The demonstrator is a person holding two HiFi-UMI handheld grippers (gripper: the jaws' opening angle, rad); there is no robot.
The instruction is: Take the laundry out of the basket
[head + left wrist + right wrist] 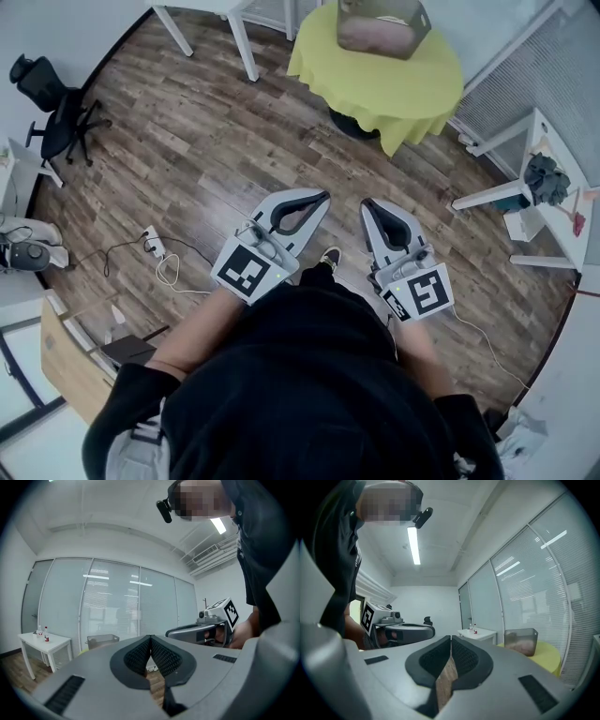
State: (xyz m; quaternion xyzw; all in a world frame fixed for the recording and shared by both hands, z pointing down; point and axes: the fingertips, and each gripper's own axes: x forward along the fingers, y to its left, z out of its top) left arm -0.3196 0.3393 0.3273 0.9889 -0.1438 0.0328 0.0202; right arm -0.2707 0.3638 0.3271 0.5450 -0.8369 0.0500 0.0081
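Your left gripper (314, 199) and right gripper (371, 206) are both clenched on nothing, held level side by side, likely because the basket (382, 26) with laundry (370, 36) sits far off on the yellow table (394, 89), beyond reach.

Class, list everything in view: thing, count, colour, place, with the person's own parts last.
basket: one, grey, on the round table, top centre
laundry: one heap, pinkish, inside the basket
round table: one, yellow cloth, ahead of the person
office chair: one, black, far left
white table: one, right edge
dark cloth: one, on the white table
power strip: one, white, on the floor, left
left gripper: one, grey, shut, empty
right gripper: one, grey, shut, empty
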